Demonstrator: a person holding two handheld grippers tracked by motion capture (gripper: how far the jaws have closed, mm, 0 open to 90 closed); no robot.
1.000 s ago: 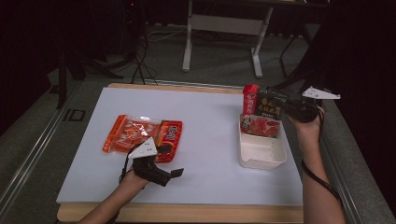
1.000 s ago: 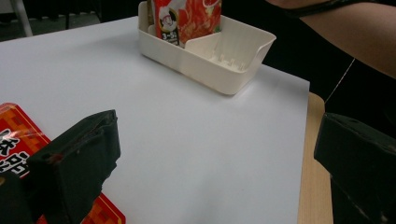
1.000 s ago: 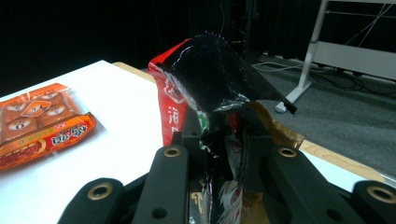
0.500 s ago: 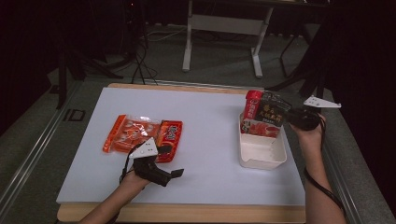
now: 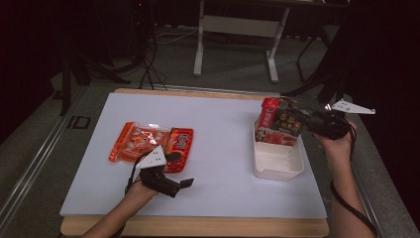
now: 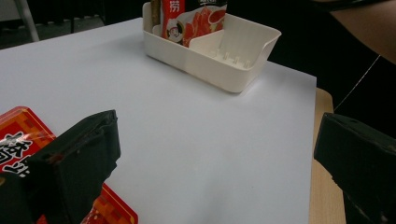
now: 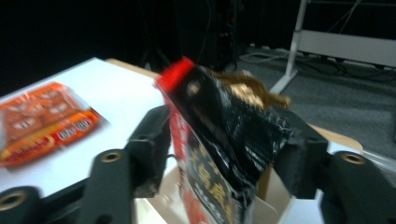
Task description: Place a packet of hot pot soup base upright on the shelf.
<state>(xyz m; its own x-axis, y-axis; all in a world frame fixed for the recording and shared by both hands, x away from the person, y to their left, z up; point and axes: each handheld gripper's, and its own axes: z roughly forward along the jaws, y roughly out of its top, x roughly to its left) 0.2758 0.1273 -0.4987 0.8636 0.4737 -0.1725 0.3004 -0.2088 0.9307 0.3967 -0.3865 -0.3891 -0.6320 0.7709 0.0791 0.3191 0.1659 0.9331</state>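
Right gripper (image 5: 308, 122) has shifted toward the right table edge; its jaws have just been opening, black packet (image 5: 286, 125) between them, pads apparently off it.

Black packet stands upright in the white tray's (image 5: 277, 163) far compartment, against a red packet (image 5: 267, 112). Left gripper (image 5: 184, 183) rests near-left, jaws wide and empty, beside orange snack packets (image 5: 143, 141).

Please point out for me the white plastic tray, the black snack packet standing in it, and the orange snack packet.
white plastic tray (image 5: 277, 161), high view, bare near compartment
black snack packet (image 5: 286, 125), high view, its front face
orange snack packet (image 5: 136, 141), high view, its middle
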